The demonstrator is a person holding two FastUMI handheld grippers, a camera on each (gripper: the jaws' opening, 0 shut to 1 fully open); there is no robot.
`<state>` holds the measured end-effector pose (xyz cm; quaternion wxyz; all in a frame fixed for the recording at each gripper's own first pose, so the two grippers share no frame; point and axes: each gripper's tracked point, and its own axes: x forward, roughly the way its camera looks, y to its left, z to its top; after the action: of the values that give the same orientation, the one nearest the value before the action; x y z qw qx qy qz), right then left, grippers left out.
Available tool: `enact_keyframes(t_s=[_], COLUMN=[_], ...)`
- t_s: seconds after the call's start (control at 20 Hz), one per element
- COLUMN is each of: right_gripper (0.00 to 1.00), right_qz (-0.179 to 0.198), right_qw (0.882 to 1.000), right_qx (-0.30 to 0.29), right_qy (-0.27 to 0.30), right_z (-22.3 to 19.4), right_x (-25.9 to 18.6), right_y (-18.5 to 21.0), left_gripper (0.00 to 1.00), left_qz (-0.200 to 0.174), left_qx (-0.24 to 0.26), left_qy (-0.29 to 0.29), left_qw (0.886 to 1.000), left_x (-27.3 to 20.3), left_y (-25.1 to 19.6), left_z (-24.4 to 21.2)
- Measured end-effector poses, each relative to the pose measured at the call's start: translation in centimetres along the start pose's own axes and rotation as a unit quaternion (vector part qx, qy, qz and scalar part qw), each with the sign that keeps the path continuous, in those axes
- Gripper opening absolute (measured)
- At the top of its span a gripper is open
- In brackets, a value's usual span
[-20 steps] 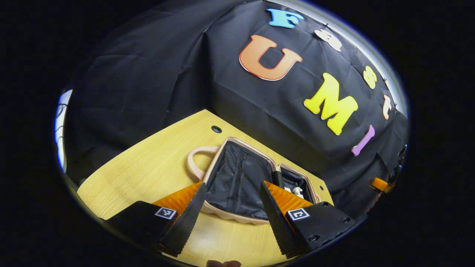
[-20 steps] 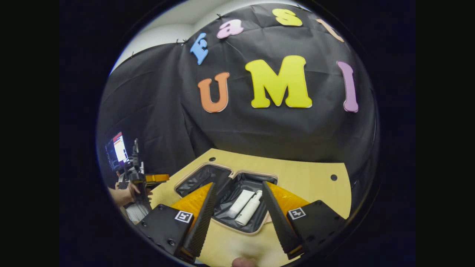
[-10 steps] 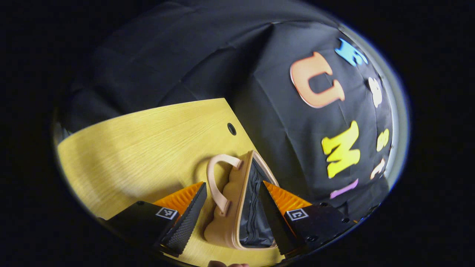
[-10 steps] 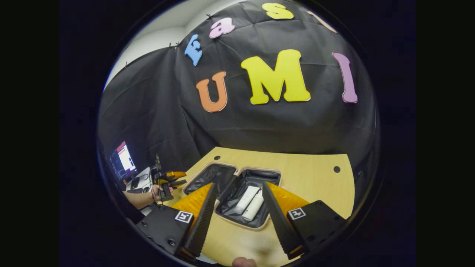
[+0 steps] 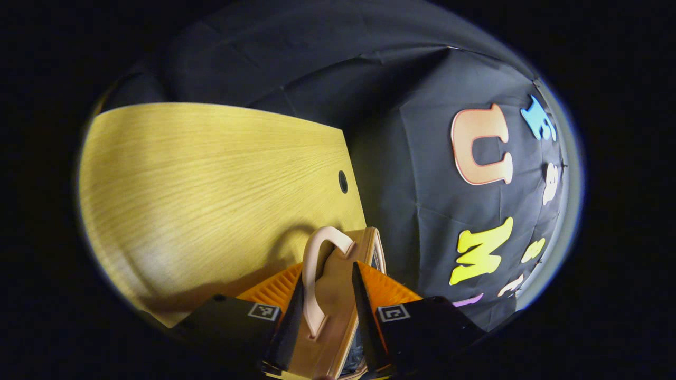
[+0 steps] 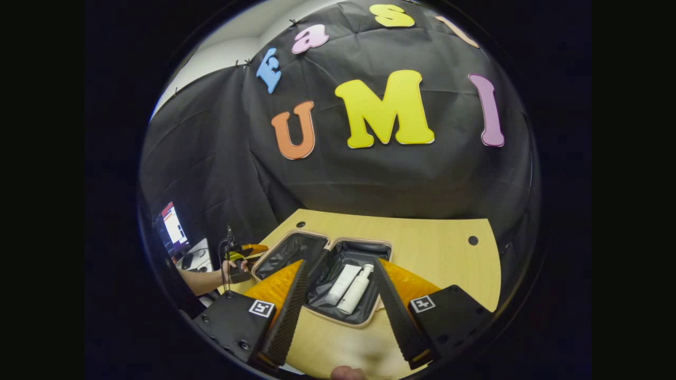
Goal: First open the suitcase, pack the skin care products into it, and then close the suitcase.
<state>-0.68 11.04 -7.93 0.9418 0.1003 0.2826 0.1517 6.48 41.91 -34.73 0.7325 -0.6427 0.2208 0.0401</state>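
The beige suitcase [image 6: 338, 320] lies open on the wooden table [image 6: 433, 253], both black-lined halves flat. Two white skin care bottles [image 6: 343, 282] [image 6: 357, 289] lie side by side in its right half. My right gripper [image 6: 339, 261] hovers open above the near table edge, with that half framed between its fingers farther off. In the left gripper view, my left gripper [image 5: 327, 270] has closed on the outer edge of the suitcase lid [image 5: 338, 295], beside its looped handle [image 5: 312, 264]. In the right gripper view, a hand holds the left gripper [image 6: 240, 258] at the lid's left edge.
Bare tabletop [image 5: 185, 174] spreads left of the suitcase, with a cable hole [image 5: 343, 181] near the back edge. Another hole [image 6: 469, 240] sits at the table's far right. A lit monitor [image 6: 169, 227] stands beyond the left table edge. Black cloth walls close the back.
My left gripper rolled and moved in onto the lid's handle edge, and its fingers narrowed from wide apart to pressing the shell. The right gripper barely shifted.
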Motion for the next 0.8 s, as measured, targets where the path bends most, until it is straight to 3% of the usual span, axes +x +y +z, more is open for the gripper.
enact_keyframes(t_s=[0.1, 0.15, 0.2, 0.25, 0.45, 0.8], right_gripper=[0.70, 0.70, 0.70, 0.75, 0.75, 0.75], right_qz=[-0.002, -0.003, -0.003, -0.004, -0.018, -0.038], right_qw=[1.000, 1.000, 1.000, 1.000, 0.999, 0.995], right_qx=[0.006, 0.009, 0.010, 0.011, 0.013, -0.012], right_qy=[-0.003, -0.007, -0.009, -0.013, -0.050, -0.090], right_z=[0.1, 0.3, 0.4, 0.5, 2.0, 2.1], right_x=[-0.3, -0.4, -0.6, -0.9, -2.2, -5.5], right_y=[-0.4, -0.4, -0.6, -0.7, -1.7, -3.4], left_gripper=[0.46, 0.36, 0.14, 0.13, 0.10, 0.12], left_qz=[0.002, 0.011, 0.019, 0.021, -0.015, -0.055], left_qx=[-0.028, -0.031, -0.028, -0.020, 0.018, 0.184], left_qy=[-0.006, -0.008, -0.009, -0.009, -0.026, -0.023], left_qw=[1.000, 0.999, 0.999, 1.000, 0.999, 0.981], left_x=[0.4, 0.4, 0.5, 0.3, -1.5, -2.8], left_y=[0.2, 0.3, 0.4, -0.1, -6.4, -21.2], left_z=[0.1, 0.0, -0.3, -0.4, 0.4, -5.5])
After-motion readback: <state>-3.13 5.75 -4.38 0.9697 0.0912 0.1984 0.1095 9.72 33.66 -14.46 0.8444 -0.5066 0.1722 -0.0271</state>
